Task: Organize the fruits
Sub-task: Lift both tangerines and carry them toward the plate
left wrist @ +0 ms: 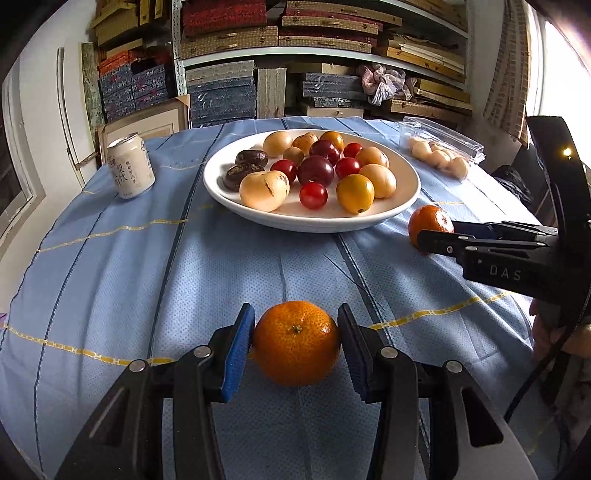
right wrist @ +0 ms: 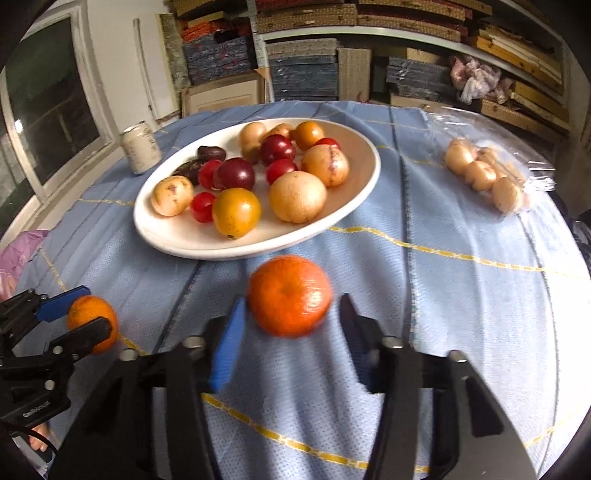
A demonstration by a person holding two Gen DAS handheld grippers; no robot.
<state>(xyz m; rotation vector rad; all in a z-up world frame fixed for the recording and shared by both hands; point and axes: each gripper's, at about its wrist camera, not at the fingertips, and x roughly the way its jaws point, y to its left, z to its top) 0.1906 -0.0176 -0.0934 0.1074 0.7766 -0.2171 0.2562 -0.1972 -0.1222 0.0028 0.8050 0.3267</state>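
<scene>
Nearest to me: my left gripper point(left wrist: 295, 343) has its blue pads point(left wrist: 238, 350) pressed on both sides of a mandarin point(left wrist: 295, 341) that sits on the cloth.
Right gripper point(right wrist: 290, 326): a second mandarin point(right wrist: 290, 295) lies between its jaws. One pad looks to touch it, a gap shows at the other, and blur hides whether I grip it.
Surface: table under a pale blue cloth point(left wrist: 147, 266) with dark stripes and yellow lines.
Room: shelves point(left wrist: 325, 33) stacked with flat boxes behind the table, a window point(right wrist: 48, 103) at one side.
White plate point(left wrist: 221, 192): mid-table, just beyond both mandarins, heaped with yellow, tan, dark red and small red fruits.
Clear plastic tray point(left wrist: 443, 147): beyond the plate, holding pale round fruits.
Drink can point(left wrist: 130, 166): upright beside the plate.
</scene>
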